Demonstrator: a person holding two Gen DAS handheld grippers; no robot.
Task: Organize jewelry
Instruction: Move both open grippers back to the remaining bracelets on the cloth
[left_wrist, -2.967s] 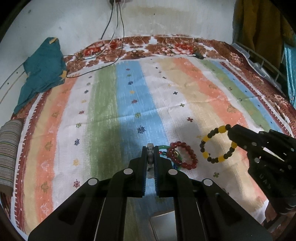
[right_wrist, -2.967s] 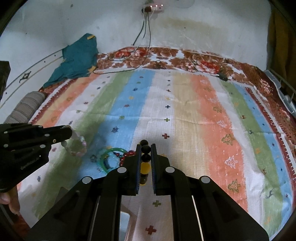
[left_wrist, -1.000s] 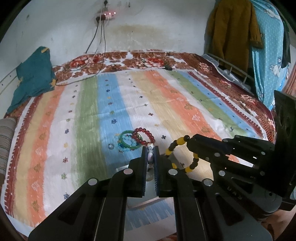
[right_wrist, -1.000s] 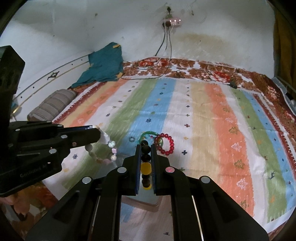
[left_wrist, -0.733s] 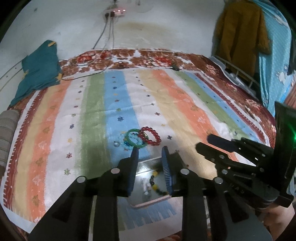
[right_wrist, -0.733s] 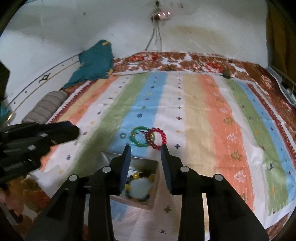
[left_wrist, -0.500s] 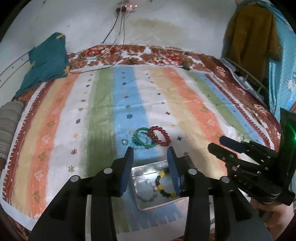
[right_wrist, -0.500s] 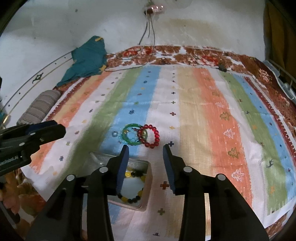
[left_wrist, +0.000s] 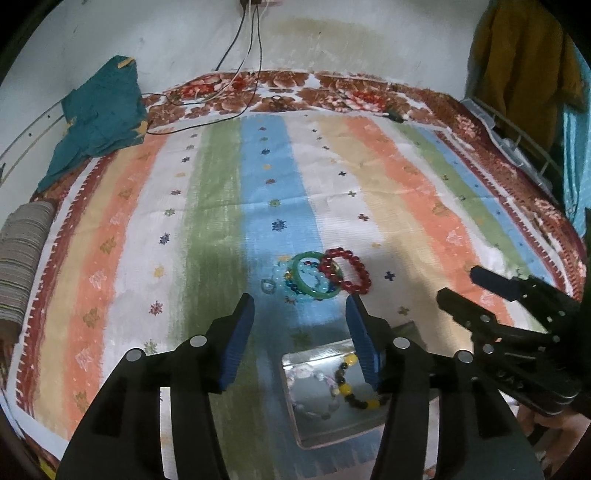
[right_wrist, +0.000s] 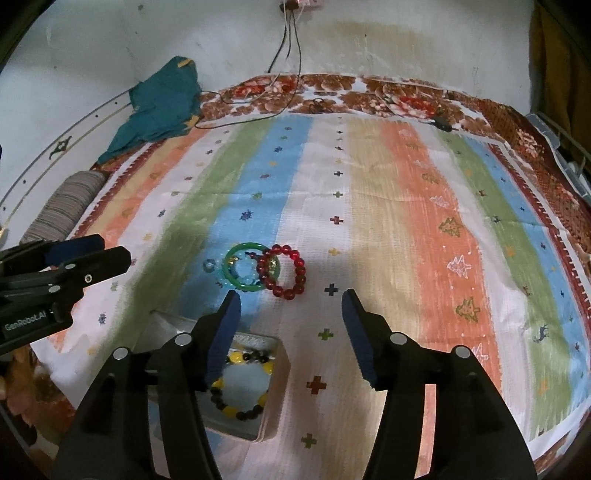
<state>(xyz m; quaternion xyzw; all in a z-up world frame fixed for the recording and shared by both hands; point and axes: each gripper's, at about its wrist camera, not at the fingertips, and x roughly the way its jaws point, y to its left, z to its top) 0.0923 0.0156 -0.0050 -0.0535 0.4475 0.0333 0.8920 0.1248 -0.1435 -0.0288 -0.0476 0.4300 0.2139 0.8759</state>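
- Both the left gripper (left_wrist: 299, 306) and right gripper (right_wrist: 290, 304) are seen spread wide and empty, jaws just opened.
- Beaded bracelets are seen inside the tin (left_wrist: 295, 413).
- A red bracelet (right_wrist: 286, 275) is seen beyond the tin.

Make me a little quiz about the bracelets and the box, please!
1. True or false: both tongs, left and right, are empty.
2. Which bracelet lies in the metal box? A) red bead bracelet B) black-and-yellow bead bracelet C) green bangle
3. Fill in: the green bangle overlaps the ___ bead bracelet on the striped blanket.

Key: 1 true; 2 B; 3 red.
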